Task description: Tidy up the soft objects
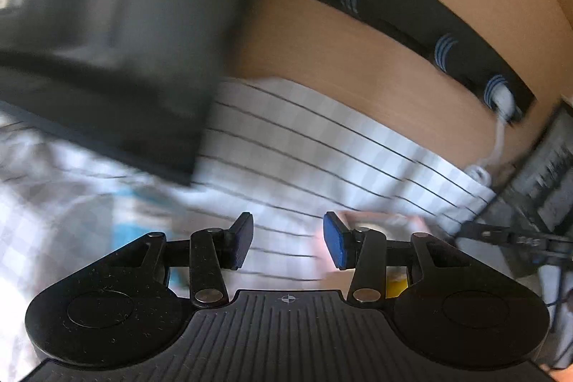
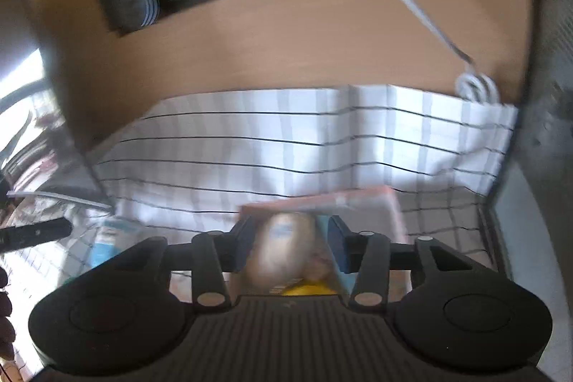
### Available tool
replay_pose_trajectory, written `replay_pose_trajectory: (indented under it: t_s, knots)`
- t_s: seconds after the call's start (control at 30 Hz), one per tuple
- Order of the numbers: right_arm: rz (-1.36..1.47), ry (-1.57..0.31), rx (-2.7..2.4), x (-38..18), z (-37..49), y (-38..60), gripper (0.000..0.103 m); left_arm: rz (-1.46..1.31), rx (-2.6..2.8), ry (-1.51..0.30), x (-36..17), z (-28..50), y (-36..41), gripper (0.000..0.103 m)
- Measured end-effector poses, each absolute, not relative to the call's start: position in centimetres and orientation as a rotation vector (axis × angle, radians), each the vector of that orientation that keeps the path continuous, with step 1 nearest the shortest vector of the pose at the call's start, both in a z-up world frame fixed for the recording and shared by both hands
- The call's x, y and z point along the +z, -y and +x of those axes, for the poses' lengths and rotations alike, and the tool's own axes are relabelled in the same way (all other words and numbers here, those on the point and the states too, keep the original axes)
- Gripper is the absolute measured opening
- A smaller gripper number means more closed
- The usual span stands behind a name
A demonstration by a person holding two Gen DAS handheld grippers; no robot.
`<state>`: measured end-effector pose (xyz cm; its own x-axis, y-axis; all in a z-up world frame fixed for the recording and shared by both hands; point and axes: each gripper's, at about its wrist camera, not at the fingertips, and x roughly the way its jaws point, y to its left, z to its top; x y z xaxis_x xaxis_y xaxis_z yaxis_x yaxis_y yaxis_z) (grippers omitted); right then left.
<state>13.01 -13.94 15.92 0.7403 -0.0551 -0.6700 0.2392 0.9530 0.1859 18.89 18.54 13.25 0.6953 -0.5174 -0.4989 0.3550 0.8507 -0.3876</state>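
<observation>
My right gripper is shut on a soft tan and pale blue object, blurred, held over a bed with a white sheet with thin black lines. A pink flat item lies just behind it. My left gripper is open and empty above the same striped sheet. A pinkish object shows blurred behind its right finger. Both views are motion-blurred.
A wooden headboard with a dark slot holding black rolls with blue stripes stands behind the bed. A white cable hangs down it. A large dark blurred object fills the upper left of the left wrist view. Dark equipment stands right.
</observation>
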Motion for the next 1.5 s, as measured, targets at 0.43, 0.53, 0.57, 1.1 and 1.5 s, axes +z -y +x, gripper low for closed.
replay_pose_trajectory:
  t_s: [0.43, 0.53, 0.57, 1.1, 1.5]
  knots:
    - [0.07, -0.821, 0.133, 19.6, 19.3, -6.8, 0.046, -0.284, -0.284, -0.68, 7.1, 14.3, -34.8, 0.047]
    - [0.067, -0.801, 0.191, 22.4, 20.6, -9.9, 0.046, -0.206, -0.315, -0.699, 6.7, 14.2, -35.1, 0.047]
    - [0.073, -0.786, 0.213, 23.5, 20.9, -10.8, 0.046, -0.176, -0.326, -0.697, 6.6, 14.0, -35.0, 0.047]
    - [-0.1, -0.875, 0.287, 19.9, 24.3, -11.4, 0.058, 0.093, -0.368, -0.786, 0.4, 17.3, -28.2, 0.047]
    - [0.127, -1.09, 0.183, 11.8, 28.7, -6.8, 0.058, -0.004, -0.359, -0.893, -1.2, 21.1, -28.7, 0.057]
